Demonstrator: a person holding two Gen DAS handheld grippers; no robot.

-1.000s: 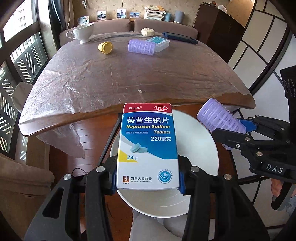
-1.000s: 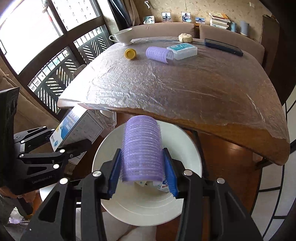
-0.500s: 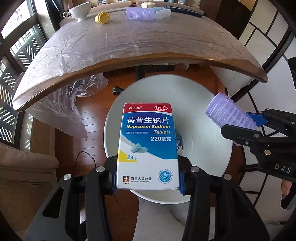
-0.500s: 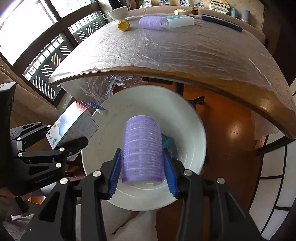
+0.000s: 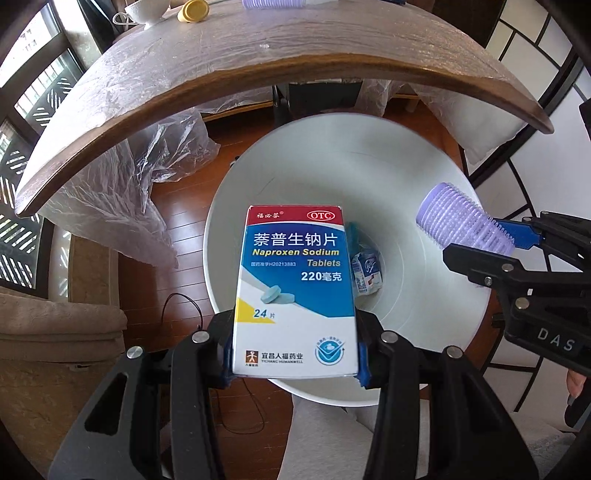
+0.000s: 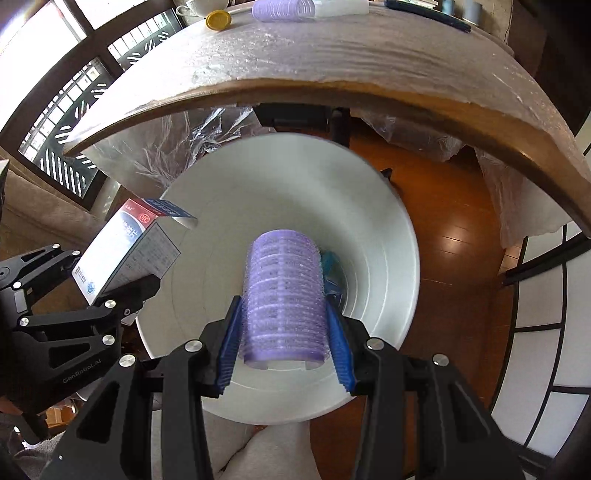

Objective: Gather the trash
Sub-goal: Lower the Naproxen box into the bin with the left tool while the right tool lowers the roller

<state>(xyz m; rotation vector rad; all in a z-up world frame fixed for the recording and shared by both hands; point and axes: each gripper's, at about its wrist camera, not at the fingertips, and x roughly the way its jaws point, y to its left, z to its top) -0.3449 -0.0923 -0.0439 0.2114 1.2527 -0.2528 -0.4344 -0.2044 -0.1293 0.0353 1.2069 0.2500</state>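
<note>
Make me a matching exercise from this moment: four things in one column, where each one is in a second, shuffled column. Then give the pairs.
Things
1. medicine box
2. purple hair roller
3. yellow cap
4. crumpled wrapper

Places
A. at the bottom of the white bin
B. clamped in the right gripper
C. on the table, far side
D. clamped in the left gripper

Pairs: 1-D, 2-B, 3-C, 4-A

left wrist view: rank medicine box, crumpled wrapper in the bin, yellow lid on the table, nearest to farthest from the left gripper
1. medicine box: clamped in the left gripper.
2. crumpled wrapper: down in the white bin, just right of the box.
3. yellow lid: far table edge, upper left.
</note>
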